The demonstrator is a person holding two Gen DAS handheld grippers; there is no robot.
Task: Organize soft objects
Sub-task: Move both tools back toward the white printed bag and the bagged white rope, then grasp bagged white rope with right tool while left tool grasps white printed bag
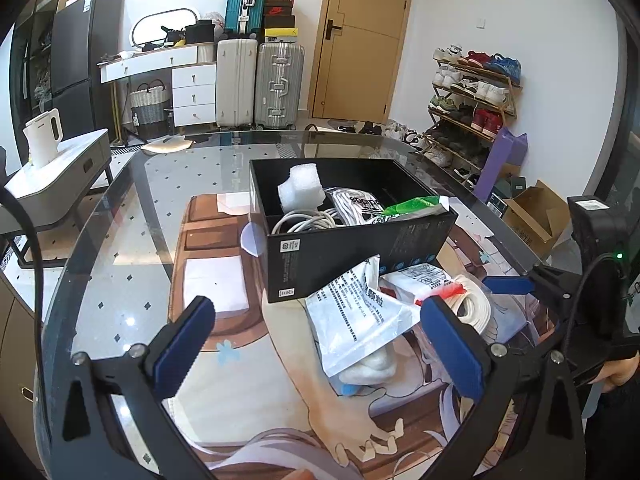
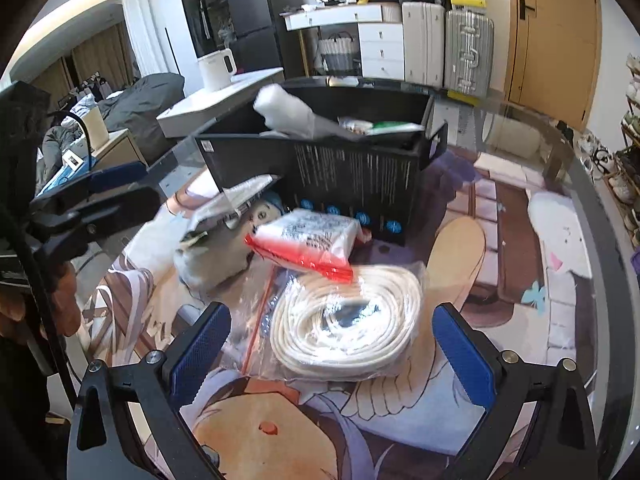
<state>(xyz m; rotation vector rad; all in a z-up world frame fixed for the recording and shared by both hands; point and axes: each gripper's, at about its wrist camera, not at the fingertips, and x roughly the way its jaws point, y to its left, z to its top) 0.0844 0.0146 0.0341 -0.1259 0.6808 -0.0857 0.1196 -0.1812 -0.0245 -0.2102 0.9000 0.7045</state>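
A black box (image 1: 344, 248) (image 2: 352, 172) stands on the printed mat and holds white foam (image 1: 301, 190), a cable coil (image 1: 304, 220) and packets. In front of it lie a white printed bag (image 1: 356, 320) (image 2: 212, 252), a red-edged packet (image 2: 308, 244) (image 1: 424, 280) and a bagged coil of white rope (image 2: 348, 324) (image 1: 476, 308). My left gripper (image 1: 320, 344) is open, its right finger beside the printed bag. My right gripper (image 2: 332, 352) is open just short of the rope coil, and appears at the right of the left wrist view (image 1: 516, 286).
The round glass table (image 1: 120, 248) carries a printed mat (image 2: 500, 280). Beyond it are a white side table with a kettle (image 1: 42, 136), suitcases (image 1: 256, 80), a shoe rack (image 1: 476, 96), cardboard boxes (image 1: 536, 216) and a wooden door (image 1: 360, 40). A hand holds each gripper.
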